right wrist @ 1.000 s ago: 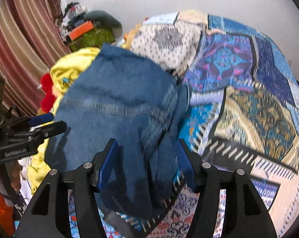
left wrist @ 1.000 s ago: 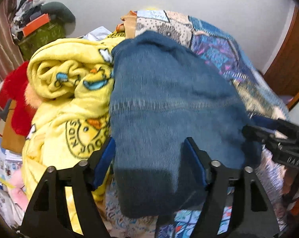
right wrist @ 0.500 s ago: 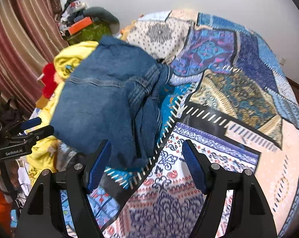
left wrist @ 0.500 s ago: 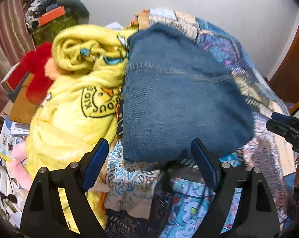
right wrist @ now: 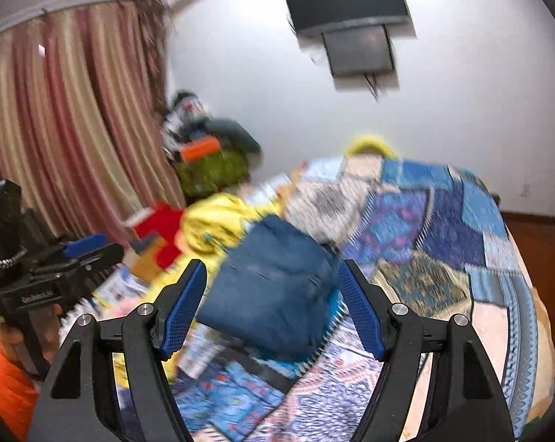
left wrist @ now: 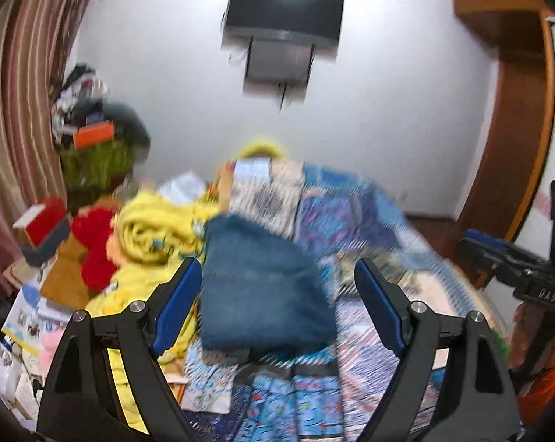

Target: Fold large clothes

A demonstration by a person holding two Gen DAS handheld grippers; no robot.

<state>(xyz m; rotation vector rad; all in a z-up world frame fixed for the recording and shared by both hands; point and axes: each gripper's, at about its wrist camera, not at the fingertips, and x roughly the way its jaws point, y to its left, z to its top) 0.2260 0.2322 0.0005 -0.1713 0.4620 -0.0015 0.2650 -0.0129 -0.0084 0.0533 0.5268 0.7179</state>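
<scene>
Left gripper [left wrist: 277, 302]: jaws spread wide, gripping nothing. Right gripper [right wrist: 274, 305]: jaws likewise apart and empty. The folded blue jeans [left wrist: 259, 291] lie ahead of both claws on the patchwork bedspread [right wrist: 443, 243], touching neither. Yellow blanket [left wrist: 156, 232] lies left of the jeans. Striped curtain [right wrist: 67, 110] hangs far left; wall-mounted television [left wrist: 283, 11] above, on the white wall [left wrist: 388, 110].

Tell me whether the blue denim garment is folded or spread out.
Folded. The denim garment lies as a compact, thick rectangular bundle on the patchwork bedspread, beside the yellow blanket; neither tongs touch it.
</scene>
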